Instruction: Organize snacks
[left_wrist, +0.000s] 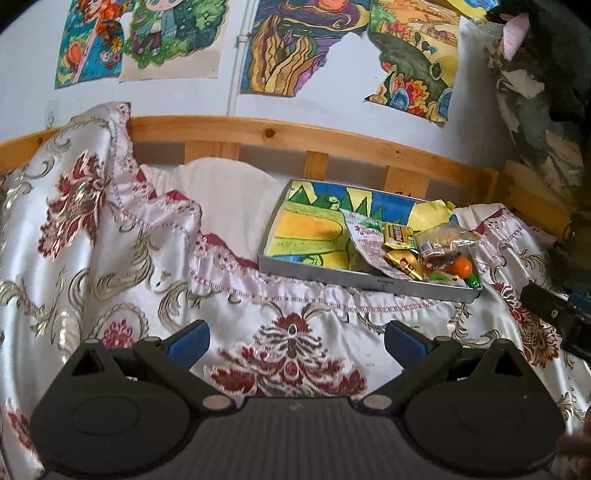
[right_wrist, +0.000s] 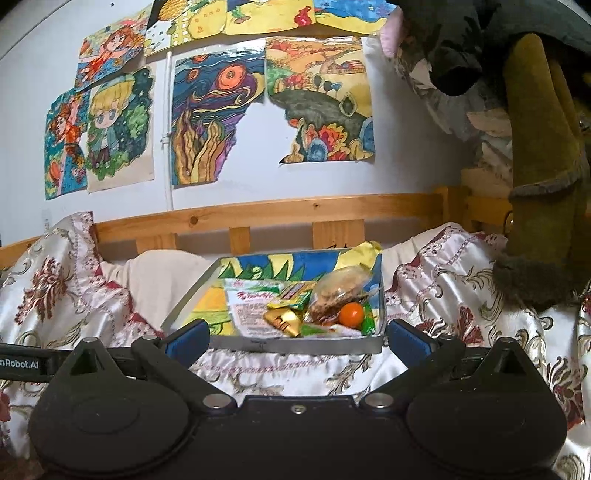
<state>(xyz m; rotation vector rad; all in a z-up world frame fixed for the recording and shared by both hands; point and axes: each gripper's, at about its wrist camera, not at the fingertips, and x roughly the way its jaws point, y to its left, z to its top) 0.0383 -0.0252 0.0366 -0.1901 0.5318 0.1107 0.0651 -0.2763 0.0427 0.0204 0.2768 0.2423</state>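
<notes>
The snacks (right_wrist: 314, 306) lie heaped in the right end of a shallow grey tray (right_wrist: 295, 347) (its floor lined with a coloured drawing) that sits on the bed's satin cover (left_wrist: 110, 258). Both the left claw (left_wrist: 295, 341) and right claw (right_wrist: 295, 338) gape wide, gripping nothing; the right one hovers just before the tray.

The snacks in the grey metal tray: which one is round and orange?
The small orange ball-shaped snack at the tray's right end; the others are flat or crinkled packets.
</notes>
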